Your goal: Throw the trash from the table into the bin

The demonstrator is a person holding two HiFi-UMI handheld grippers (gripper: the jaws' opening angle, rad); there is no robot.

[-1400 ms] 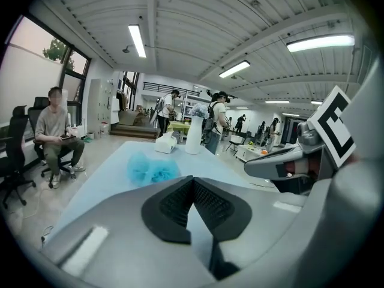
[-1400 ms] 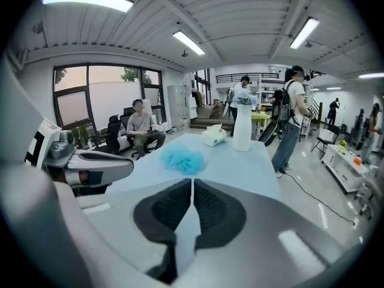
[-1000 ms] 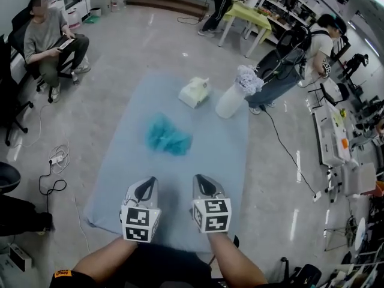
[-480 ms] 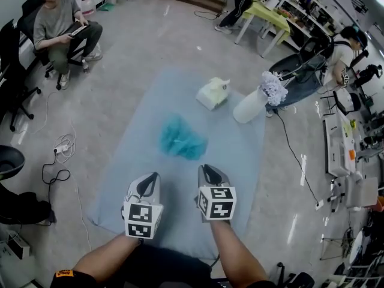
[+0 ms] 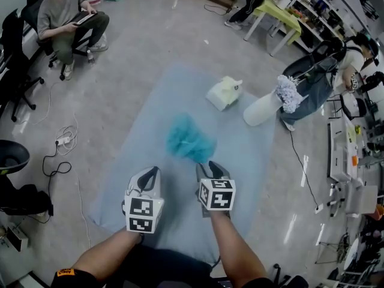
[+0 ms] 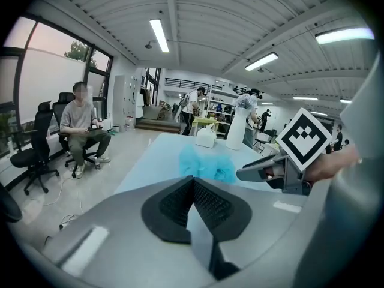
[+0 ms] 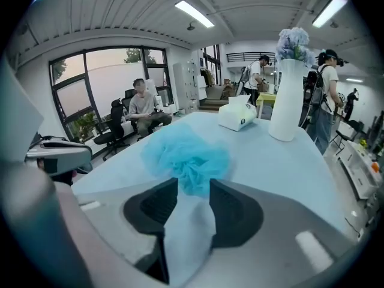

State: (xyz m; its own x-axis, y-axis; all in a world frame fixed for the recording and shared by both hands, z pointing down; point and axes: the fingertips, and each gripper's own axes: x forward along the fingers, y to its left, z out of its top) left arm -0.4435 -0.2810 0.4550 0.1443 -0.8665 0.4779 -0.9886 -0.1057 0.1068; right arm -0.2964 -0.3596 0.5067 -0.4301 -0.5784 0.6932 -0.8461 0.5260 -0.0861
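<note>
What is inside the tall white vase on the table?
A bunch of pale bluish-white flowers sticks out of the tall white vase. Its opaque wall hides the stems and anything else inside.

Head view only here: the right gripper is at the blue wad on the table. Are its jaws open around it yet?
Observer: The right gripper has its jaws apart, and they have just been opening. The blue crumpled wad has its near edge between the tips, unpinched.
Operator: And the left?
Observer: The left gripper has its jaws together, nothing between them.
Operator: Is the white vase lying down?
Observer: No, the white vase stands upright, right of the tissue box.
</note>
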